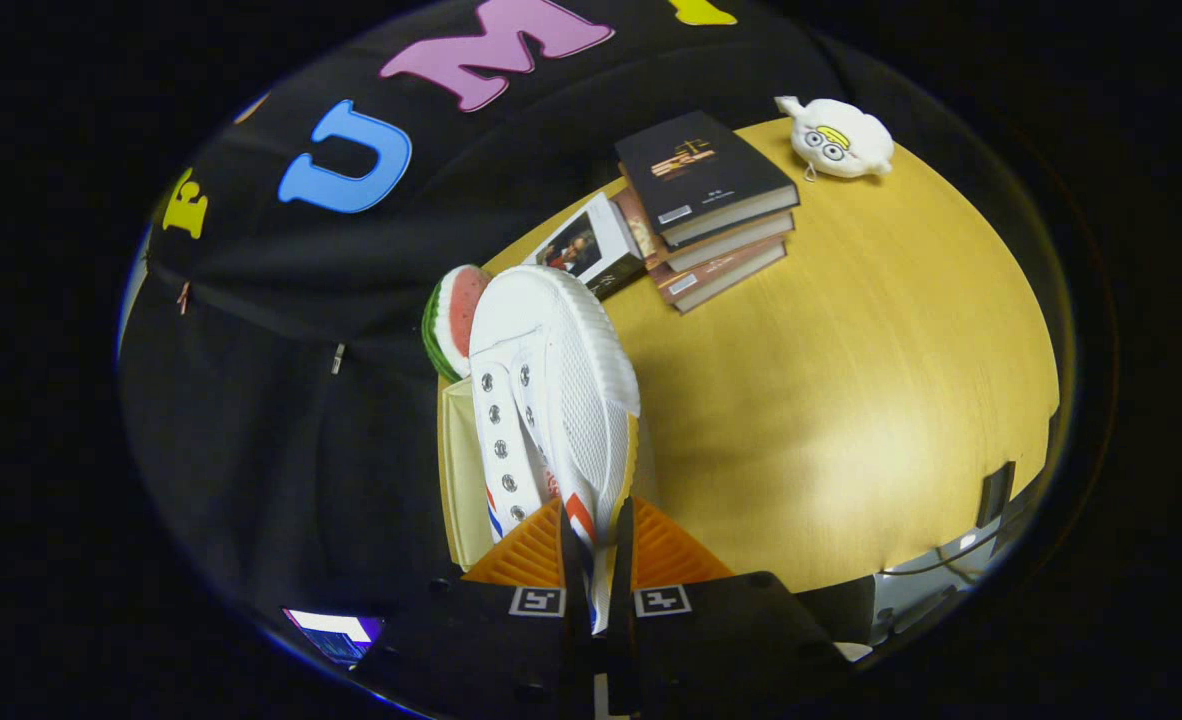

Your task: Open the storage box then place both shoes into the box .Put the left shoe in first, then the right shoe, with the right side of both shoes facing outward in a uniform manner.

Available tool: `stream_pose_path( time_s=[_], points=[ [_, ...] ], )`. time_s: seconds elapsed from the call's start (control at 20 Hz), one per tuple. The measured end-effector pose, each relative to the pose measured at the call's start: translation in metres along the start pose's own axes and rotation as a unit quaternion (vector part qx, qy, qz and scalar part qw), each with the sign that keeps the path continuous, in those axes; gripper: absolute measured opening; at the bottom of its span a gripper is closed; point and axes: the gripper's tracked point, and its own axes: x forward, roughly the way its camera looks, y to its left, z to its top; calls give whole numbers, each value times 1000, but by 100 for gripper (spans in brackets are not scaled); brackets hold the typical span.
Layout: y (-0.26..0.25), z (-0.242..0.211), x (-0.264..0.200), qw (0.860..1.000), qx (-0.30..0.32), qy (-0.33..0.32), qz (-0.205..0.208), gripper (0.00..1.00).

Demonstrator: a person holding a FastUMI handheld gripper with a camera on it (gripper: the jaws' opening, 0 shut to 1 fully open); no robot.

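Note:
My gripper (596,545) is shut on a white canvas shoe (551,390), with both fingers pressing on its side wall near the heel. The shoe hangs in the air, tipped on its side, its toe pointing away from me. Its lace eyelets face left and red and blue stripes show near the fingers. Just under and to the left of the shoe, a pale cream box edge (463,470) shows at the corner of the yellow wooden table (851,400). The inside of the box is hidden behind the shoe.
A toy watermelon slice (448,322) lies beyond the shoe's toe. Farther back a stack of books (711,210) stands, with one more book (586,247) lying beside it. A white plush toy (836,138) rests at the table's far edge. Dark equipment (996,495) sits off the right edge.

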Motion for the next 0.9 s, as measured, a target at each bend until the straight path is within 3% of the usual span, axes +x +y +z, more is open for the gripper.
stream_pose_path(
  time_s=[0.25,0.6,0.7,0.85,0.9],
  points=[
    [46,-20,37,1000,-23,17,2,10],
    [49,-28,68,999,-38,17,-22,15],
    [67,-19,61,1000,-21,3,7,45],
    [63,-8,51,999,-41,-27,1,98],
    [61,-3,45,998,-53,-38,-5,99]
  ],
)
